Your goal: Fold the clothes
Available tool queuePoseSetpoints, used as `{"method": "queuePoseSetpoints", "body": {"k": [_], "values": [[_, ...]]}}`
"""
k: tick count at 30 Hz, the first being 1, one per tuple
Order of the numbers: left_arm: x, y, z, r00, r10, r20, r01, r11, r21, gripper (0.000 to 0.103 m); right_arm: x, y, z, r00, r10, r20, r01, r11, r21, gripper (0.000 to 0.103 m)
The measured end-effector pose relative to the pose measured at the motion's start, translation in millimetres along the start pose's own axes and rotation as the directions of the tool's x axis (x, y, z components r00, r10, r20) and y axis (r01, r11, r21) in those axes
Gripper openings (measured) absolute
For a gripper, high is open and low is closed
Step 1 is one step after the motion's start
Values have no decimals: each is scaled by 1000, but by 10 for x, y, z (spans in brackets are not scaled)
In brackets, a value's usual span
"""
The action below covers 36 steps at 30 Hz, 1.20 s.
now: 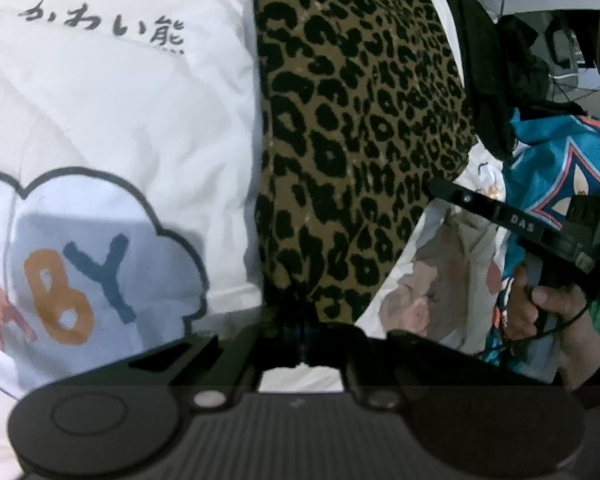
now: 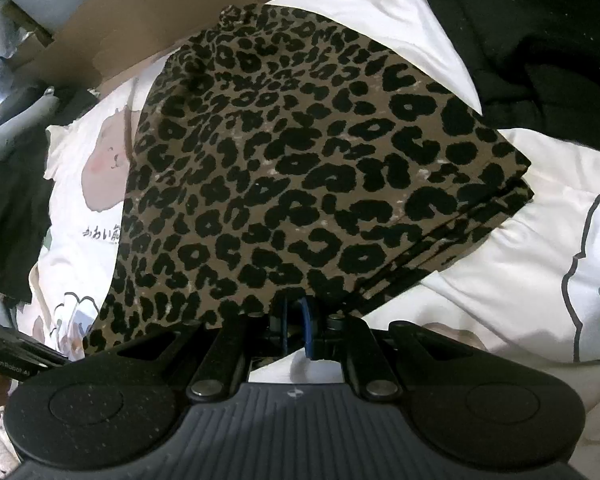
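Two grippers, one leopard-print garment (image 2: 300, 168)! The left gripper (image 1: 296, 320) is clamped tight on a bunched edge of the cloth, which stretches straight ahead of its fingers. The right gripper (image 2: 296, 320) pinches the near hem, jaws almost together, folded layers fanning out ahead and to its right. Underneath lies a white printed sheet (image 1: 100, 112), and black clothes (image 2: 540, 40) sit beyond, to the right.
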<state>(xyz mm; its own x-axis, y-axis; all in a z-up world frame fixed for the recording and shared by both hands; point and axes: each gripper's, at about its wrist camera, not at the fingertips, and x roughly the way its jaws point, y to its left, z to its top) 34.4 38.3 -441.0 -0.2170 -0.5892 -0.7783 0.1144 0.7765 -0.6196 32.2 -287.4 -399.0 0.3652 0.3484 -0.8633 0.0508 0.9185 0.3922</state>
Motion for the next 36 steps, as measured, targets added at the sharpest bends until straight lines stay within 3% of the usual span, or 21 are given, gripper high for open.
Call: {"method": "queuePoseSetpoints", "body": {"k": [8,13,14,18,22,31,36], "values": [[-50,36,11,1000,-14,11,14,1000,17,2,-27,-37,23,1000,-4,6,4,1000,-3,10],[-72,39,40,999,-20,44,20,1000,12,31,-156,-157,71,997,-37,70,35,999,20,10],[-76,39,49,998,-22,52,22,1000,10,32,-192,-197,85,995,-51,89,49,998,29,10],[-127,55,85,997,-18,73,18,1000,7,33,-320,-453,172,977,-138,165,121,987,107,28],[-169,82,107,997,-12,81,11,1000,16,33,-394,-746,253,962,-191,194,150,967,207,36],[-106,17,114,997,-13,75,10,999,35,33,-346,-1055,313,948,-226,224,148,937,315,36],[-103,23,127,997,-17,77,14,999,31,33,-265,-1108,407,951,-176,253,94,947,307,36]]}}
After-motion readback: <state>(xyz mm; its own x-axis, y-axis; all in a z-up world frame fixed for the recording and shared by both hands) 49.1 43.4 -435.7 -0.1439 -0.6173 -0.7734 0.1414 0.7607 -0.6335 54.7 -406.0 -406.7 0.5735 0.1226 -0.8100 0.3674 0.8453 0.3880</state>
